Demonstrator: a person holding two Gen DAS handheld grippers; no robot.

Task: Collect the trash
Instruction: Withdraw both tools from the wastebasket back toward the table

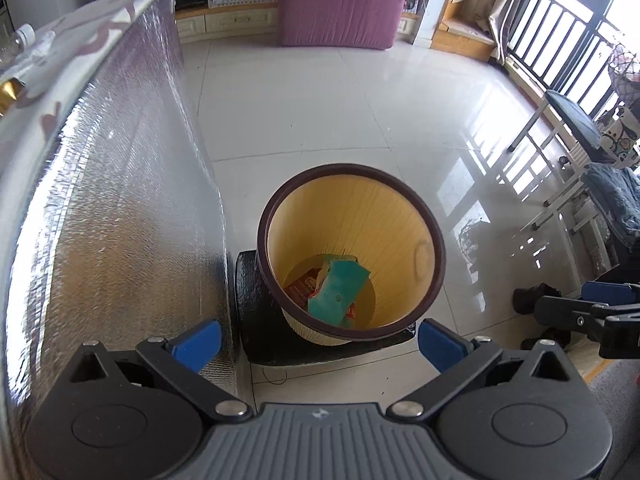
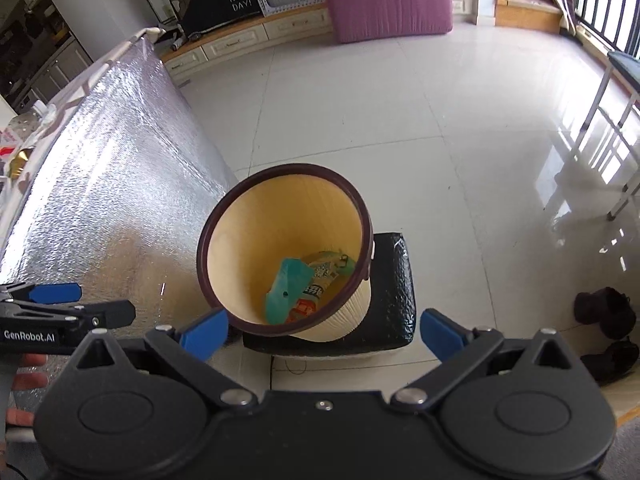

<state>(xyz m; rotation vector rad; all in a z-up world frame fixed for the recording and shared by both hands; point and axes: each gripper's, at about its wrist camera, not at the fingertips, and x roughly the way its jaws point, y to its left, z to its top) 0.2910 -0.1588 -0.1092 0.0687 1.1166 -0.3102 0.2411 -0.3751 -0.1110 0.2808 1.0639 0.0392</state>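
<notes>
A yellow waste bin with a dark brown rim stands on a black mat on the floor beside the table. Inside lie a teal wrapper and red-and-white printed packets. My left gripper is open and empty, held above the bin's near rim. My right gripper is open and empty, also above the bin. Each gripper shows at the edge of the other's view. On the table top lie a clear plastic bottle and a gold wrapper.
The table's silver foil cloth hangs at the left, touching the mat. Dark shoes lie at the right. A pink mattress, cabinets, a chair and a window railing stand farther off across white tiled floor.
</notes>
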